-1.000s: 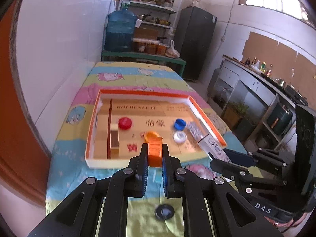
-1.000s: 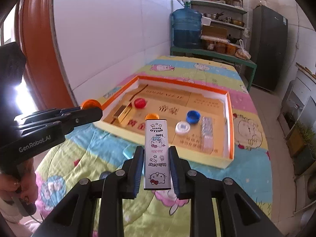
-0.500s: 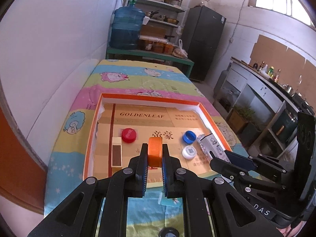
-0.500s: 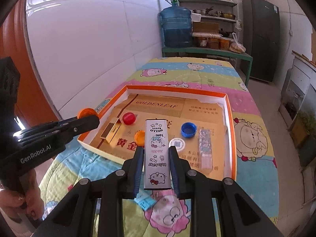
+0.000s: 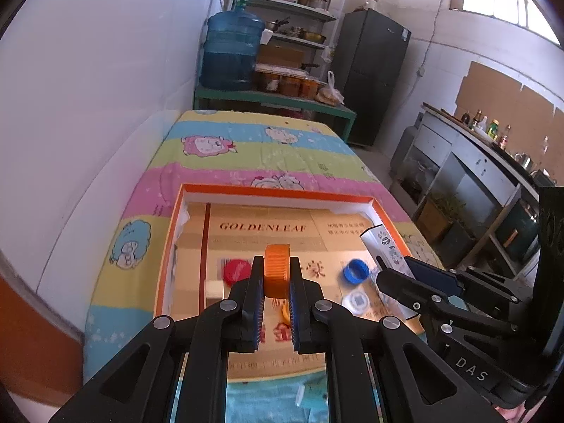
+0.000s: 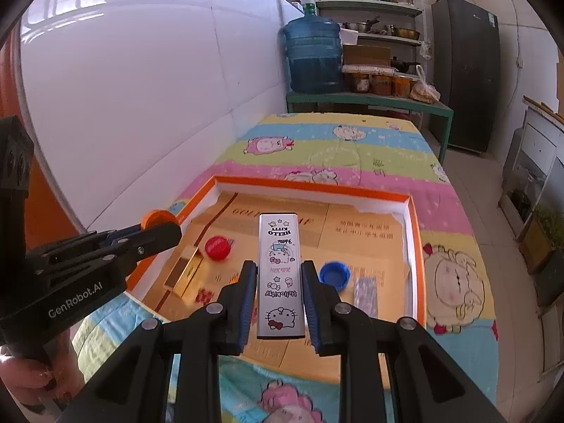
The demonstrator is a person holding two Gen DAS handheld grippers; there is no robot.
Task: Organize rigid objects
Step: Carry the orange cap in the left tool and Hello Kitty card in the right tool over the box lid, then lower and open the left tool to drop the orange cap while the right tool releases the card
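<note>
Two things are in my grip at once. My left gripper (image 5: 276,290) is clamped down hard on an orange cap (image 5: 277,275), held on edge by its ribbed rim, hanging above the near half of the orange-rimmed box (image 5: 278,191). My right gripper (image 6: 278,294) is closed narrowly on the long sides of a flat Hello Kitty case (image 6: 281,275), which juts forward over the same box.

The cap looks light and stiff — the ribbing gives the pads bite, though pinched on edge like this it could roll or pop out if I ease off unevenly. The case looks rigid and glossy; I judge it slippery, and held near its near end it has some leverage to droop, so a grip closer to its middle would be steadier.

Already lying on the box floor: a red cap (image 6: 218,246), a blue cap (image 6: 334,275), a white cap (image 5: 359,299), a small gold box (image 6: 187,274) and a clear wrapped strip (image 6: 366,294) — well spread, leaving bare floor toward the far wall.
</note>
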